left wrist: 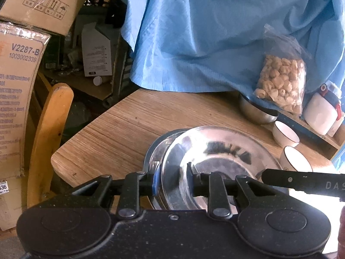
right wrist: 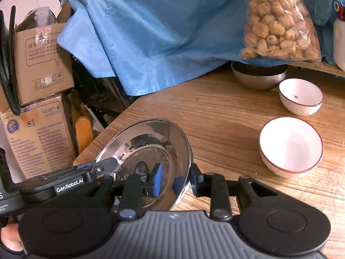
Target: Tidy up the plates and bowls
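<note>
Mirror-bright silver plate (right wrist: pixel 148 151), reflections swimming across it; the surface (right wrist: pixel 215 116) is warm brown wood grain; two white bowls, the nearer bowl (right wrist: pixel 291 144) rimmed red, the farther bowl (right wrist: pixel 300 96) rimmed red too; pale blue cloth (right wrist: pixel 151 32) with fine ribbing; beige snacks in a clear bag (right wrist: pixel 278 23); dull grey steel bowl (right wrist: pixel 258 77).

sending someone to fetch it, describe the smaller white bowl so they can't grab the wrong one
On the wooden table, look under the bag of snacks, beside the steel bowl. The smaller white bowl sits there, farther back than the bigger white bowl, with a dark speck inside.
</note>
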The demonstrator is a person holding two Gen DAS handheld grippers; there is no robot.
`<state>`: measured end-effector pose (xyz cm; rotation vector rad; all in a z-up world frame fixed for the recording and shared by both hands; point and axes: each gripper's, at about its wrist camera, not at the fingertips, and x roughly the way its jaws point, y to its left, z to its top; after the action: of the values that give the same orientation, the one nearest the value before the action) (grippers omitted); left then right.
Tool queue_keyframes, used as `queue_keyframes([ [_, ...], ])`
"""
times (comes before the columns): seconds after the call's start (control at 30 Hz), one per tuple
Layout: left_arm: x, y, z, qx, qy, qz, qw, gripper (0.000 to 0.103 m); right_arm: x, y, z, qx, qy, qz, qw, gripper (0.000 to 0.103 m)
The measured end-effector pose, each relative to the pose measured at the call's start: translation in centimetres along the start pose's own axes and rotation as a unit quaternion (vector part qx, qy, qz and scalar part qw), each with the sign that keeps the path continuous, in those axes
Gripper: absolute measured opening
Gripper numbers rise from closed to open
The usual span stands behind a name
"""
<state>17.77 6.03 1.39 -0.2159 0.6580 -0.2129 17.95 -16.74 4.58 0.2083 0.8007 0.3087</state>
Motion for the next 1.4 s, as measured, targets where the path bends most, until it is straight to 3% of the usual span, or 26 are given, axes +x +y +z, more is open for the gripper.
queue_keyframes([
  [0.17, 0.0, 0.0, 0.3, -0.007, 0.006, -0.011, 0.9999, 0.039, 0.4, -0.2, -0.2, 0.005, -0.006, -0.008, 1.0, 0.038],
  [0.3, -0.5, -0.1, 0.6, -0.019, -0.002, -0.027, 0.9994, 0.06, 0.4, -0.1, -0.3, -0.002, -0.01, -0.011, 1.0, 0.042],
  [0.47, -0.8, -0.6, 1.3, -0.018, -0.015, -0.03, 0.9993, 0.073, 0.3, -1.0, -0.2, 0.01, -0.023, 0.006, 1.0, 0.063],
  [0.57, -0.7, -0.7, 1.7, -0.022, -0.019, -0.03, 0.9991, 0.076, 0.4, -1.5, -0.1, 0.02, -0.027, 0.005, 0.999, 0.066],
  [0.63, -0.7, -0.6, 2.2, -0.026, -0.025, -0.033, 0.9988, 0.083, 0.5, -2.0, -0.2, 0.023, -0.03, 0.003, 0.999, 0.071],
  [0.73, -0.1, -1.0, 3.5, -0.015, -0.03, -0.038, 0.9987, 0.102, 0.2, -2.7, -0.1, 0.024, -0.041, -0.004, 0.999, 0.083],
  [0.93, 3.4, -2.6, 6.9, 0.016, 0.014, -0.084, 0.9963, 0.102, -0.6, -5.2, 1.1, 0.025, -0.081, -0.033, 0.996, 0.098],
  [1.13, 8.0, -5.4, 9.8, 0.029, 0.05, -0.106, 0.9927, 0.102, -1.2, -9.2, 3.4, 0.033, -0.112, -0.073, 0.99, 0.098],
  [1.4, 15.4, -10.5, 12.9, 0.068, 0.073, -0.085, 0.9913, 0.102, 0.5, -13.3, 7.8, 0.014, -0.116, -0.124, 0.985, 0.093],
])
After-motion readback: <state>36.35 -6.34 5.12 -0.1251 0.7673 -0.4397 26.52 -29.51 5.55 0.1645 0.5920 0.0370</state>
